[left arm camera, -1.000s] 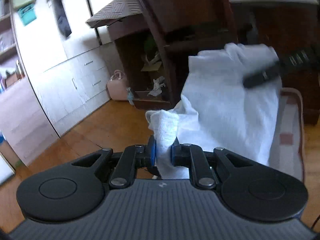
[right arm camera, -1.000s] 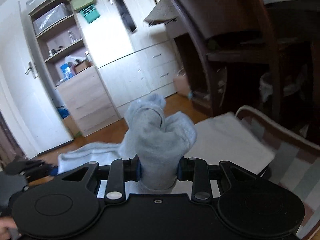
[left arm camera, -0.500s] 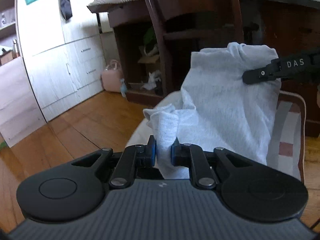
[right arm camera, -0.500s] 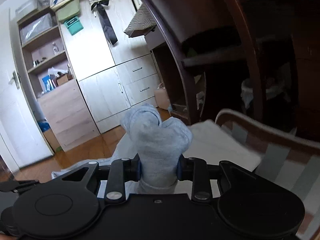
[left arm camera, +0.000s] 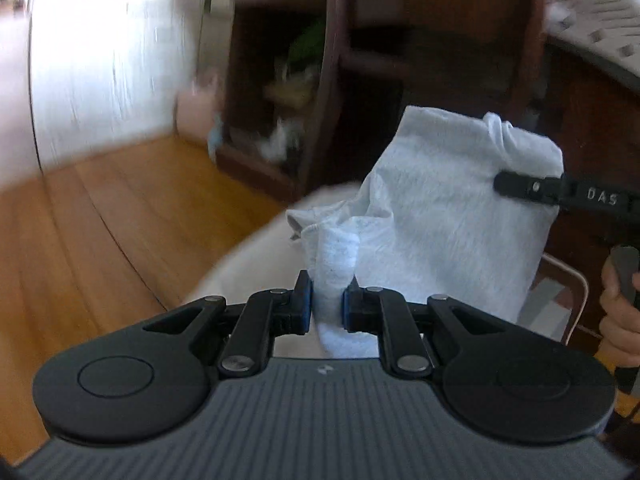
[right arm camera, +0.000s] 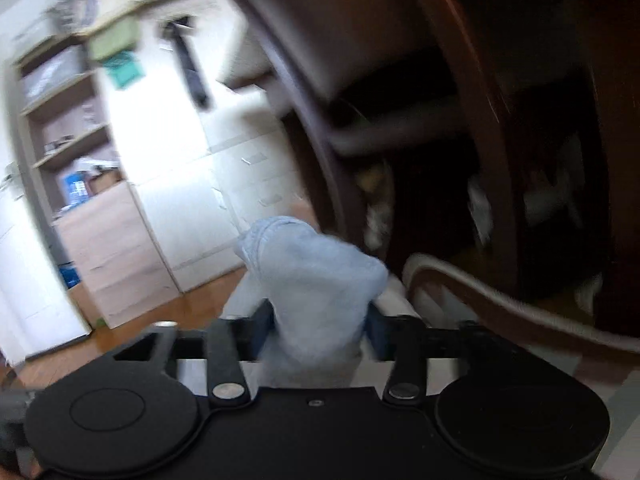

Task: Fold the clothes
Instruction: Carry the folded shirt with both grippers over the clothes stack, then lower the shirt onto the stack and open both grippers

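White cotton garment [left arm camera: 452, 216] hangs above a striped cushion [left arm camera: 556, 300]: left gripper [left arm camera: 326, 304] pinches its 6 o'clock corner, right gripper [right arm camera: 320, 322] is opening around another bunch. Released unevenly, the fold may skew.

Daylight is flooding in from the left of the jaws, blowing out the white cupboards [left arm camera: 104, 64] to near-featureless glare, while the dark wooden furniture [right arm camera: 500, 128] to the right of the jaws is sinking into deep shadow. Motion blur is smearing the background in both views — worst in the right wrist view, where even the cloth [right arm camera: 316, 280] between the jaws is looking soft. Fisheye distortion is bending the wooden floor [left arm camera: 80, 232] and cupboard edges toward the frame borders.
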